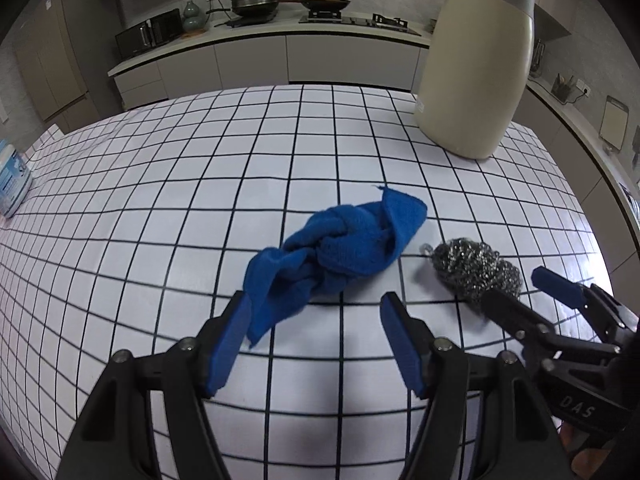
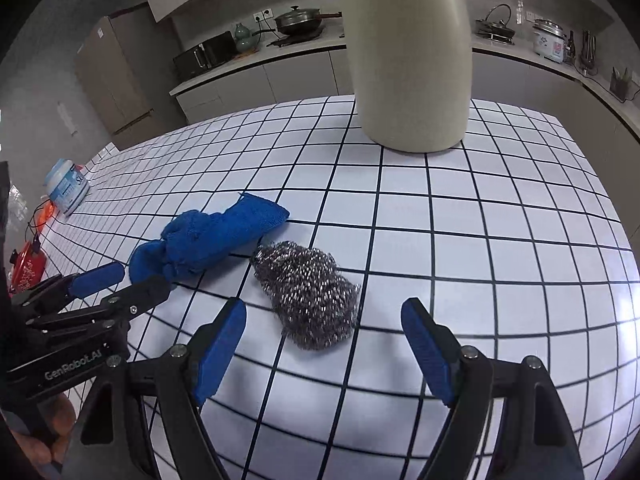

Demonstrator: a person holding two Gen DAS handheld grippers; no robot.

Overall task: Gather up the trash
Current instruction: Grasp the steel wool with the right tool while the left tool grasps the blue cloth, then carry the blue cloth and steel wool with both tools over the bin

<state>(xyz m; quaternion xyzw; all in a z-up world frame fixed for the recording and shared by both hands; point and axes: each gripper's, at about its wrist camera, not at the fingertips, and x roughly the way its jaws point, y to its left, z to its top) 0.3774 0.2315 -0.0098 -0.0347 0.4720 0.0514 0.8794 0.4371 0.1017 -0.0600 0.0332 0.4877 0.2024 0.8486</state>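
A crumpled blue cloth (image 1: 336,252) (image 2: 216,240) lies on the white checked table (image 1: 160,200). Just right of it sits a steel wool scourer (image 1: 476,268) (image 2: 312,296). My left gripper (image 1: 316,312) (image 2: 128,280) is open and low over the near end of the cloth, whose tail reaches just inside the left finger. My right gripper (image 2: 324,308) (image 1: 528,292) is open, with the near end of the scourer lying between its fingertips; the pads do not press on it. A tall cream bin (image 1: 476,72) (image 2: 408,52) stands at the far side of the table.
A tub of wipes (image 2: 66,188) stands at the table's far left edge, with a red item (image 2: 26,264) near it. Kitchen counters with pans and a microwave (image 1: 150,32) run behind the table. The two grippers are close side by side.
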